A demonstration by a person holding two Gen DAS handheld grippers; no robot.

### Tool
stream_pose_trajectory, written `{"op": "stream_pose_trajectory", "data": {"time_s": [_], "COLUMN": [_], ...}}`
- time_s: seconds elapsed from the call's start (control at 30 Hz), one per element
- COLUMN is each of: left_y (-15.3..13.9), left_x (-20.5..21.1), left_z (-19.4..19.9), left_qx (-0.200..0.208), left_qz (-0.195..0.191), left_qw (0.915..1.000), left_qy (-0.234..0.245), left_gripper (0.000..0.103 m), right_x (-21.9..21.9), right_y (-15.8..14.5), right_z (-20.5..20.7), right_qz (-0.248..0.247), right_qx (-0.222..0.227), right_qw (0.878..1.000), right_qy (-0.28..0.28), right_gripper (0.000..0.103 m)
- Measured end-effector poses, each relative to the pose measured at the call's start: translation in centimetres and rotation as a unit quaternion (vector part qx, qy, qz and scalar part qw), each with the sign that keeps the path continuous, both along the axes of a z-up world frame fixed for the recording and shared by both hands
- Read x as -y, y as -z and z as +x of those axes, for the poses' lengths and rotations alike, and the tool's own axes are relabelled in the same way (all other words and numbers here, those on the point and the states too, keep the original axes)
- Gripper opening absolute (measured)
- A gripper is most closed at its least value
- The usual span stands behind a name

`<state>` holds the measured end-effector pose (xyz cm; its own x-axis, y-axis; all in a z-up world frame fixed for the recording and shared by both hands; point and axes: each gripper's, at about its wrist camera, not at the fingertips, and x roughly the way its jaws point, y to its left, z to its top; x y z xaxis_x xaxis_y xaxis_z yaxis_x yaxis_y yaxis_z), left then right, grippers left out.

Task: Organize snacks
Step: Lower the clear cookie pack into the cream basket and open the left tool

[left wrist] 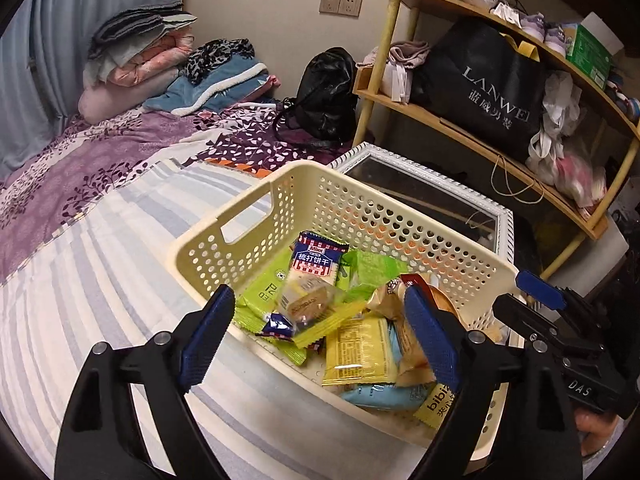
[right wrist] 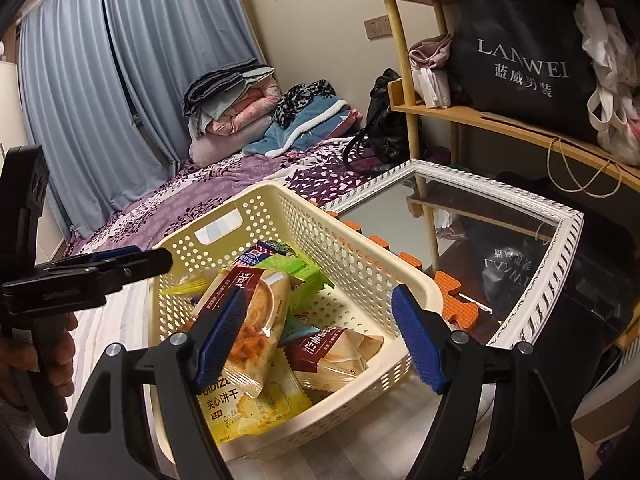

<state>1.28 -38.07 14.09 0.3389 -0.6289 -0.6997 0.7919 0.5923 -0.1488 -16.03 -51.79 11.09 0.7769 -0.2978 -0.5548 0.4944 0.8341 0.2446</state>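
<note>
A cream perforated basket [left wrist: 340, 204] [right wrist: 360, 264] stands on the striped bedsheet and holds several snack packets. On top lie a blue-and-red cracker packet [left wrist: 316, 262], green packets [left wrist: 268, 288] and yellow packets [left wrist: 360, 348]. My left gripper [left wrist: 320, 336] is open and empty, its fingers spread above the basket's near side. My right gripper [right wrist: 320, 336] is open and empty above the basket, with a brown-and-white pastry packet [right wrist: 256, 320] lying just beside its left pad. A second pastry packet [right wrist: 332, 352] and a yellow sandwich-biscuit packet [right wrist: 248, 408] lie below. The right gripper also shows in the left wrist view [left wrist: 548, 316].
A white-framed mirror [right wrist: 560, 248] [left wrist: 436, 188] lies flat just beyond the basket, with orange foam mat pieces [right wrist: 456, 292] at its edge. A wooden shelf [right wrist: 504, 124] holds a black bag [right wrist: 524, 60]. Folded bedding [left wrist: 140, 60] and a black backpack [left wrist: 324, 92] sit at the bed's far end.
</note>
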Motion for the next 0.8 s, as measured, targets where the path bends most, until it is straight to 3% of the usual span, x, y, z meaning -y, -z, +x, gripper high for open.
{"op": "stream_pose_trajectory", "data": {"time_s": [0.07, 0.2, 0.4, 0.8], "left_y": [0.1, -0.1, -0.9, -1.9], "left_x": [-0.3, -0.9, -1.2, -2.6], "left_z": [0.2, 0.1, -0.6, -2.0], "left_qx": [-0.001, 0.020, 0.063, 0.116], "left_qz": [0.007, 0.022, 0.043, 0.078], "left_qw": [1.0000, 0.9993, 0.9965, 0.9886], "left_qy": [-0.005, -0.022, -0.034, -0.055], "left_gripper": [0.089, 0.099, 0.100, 0.100], "right_x": [0.1, -0.2, -0.8, -3.1], "right_y": [0.0, 0.0, -0.3, -0.8], "right_z": [-0.2, 0.0, -0.1, -0.4], "right_qz": [0.003, 0.006, 0.006, -0.015], "right_qx": [0.005, 0.004, 0.001, -0.036], "right_qw": [1.000, 1.000, 1.000, 0.998], "right_qy": [0.000, -0.005, -0.016, -0.047], "right_gripper": [0.086, 0.086, 0.098, 0.098]}}
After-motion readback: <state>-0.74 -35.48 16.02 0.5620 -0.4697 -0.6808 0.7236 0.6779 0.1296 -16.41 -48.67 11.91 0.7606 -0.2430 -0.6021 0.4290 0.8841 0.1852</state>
